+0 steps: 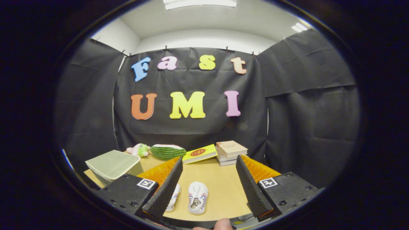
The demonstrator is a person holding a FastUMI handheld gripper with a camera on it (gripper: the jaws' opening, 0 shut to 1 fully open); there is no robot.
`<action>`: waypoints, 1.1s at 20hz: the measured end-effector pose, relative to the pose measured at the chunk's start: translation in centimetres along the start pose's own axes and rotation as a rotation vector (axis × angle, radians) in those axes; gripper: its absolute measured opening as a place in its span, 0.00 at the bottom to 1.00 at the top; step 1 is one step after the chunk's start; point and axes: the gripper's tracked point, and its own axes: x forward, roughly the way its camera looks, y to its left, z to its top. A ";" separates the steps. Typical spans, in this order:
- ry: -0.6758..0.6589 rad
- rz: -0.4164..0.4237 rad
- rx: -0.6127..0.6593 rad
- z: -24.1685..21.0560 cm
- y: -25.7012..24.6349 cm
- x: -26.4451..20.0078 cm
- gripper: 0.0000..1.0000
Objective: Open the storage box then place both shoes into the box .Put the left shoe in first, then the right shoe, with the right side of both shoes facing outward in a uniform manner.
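Gripper (209, 185) spread wide, grasping nothing, above the bench (217, 179). Near shoes: one (197, 198) plain, the other (174, 197) half-hidden behind the left finger. Box (111, 164) far left.

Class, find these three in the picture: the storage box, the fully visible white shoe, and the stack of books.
storage box (111, 164), gripper view, on its closed lid.
white shoe (197, 197), gripper view, on its upper.
stack of books (231, 148), gripper view, on the top book's cover.

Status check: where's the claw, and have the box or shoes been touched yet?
Claw open, holding nothing, above the table. Both white shoes on the table between its fingers. Storage box off to the side, lid closed. Nothing in the way.
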 end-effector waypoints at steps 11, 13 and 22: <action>0.151 0.373 0.052 -0.5 10.8 3.0 1.00; 0.207 0.468 0.084 -1.1 13.7 3.5 1.00; 0.471 0.720 0.133 -5.9 23.1 6.4 1.00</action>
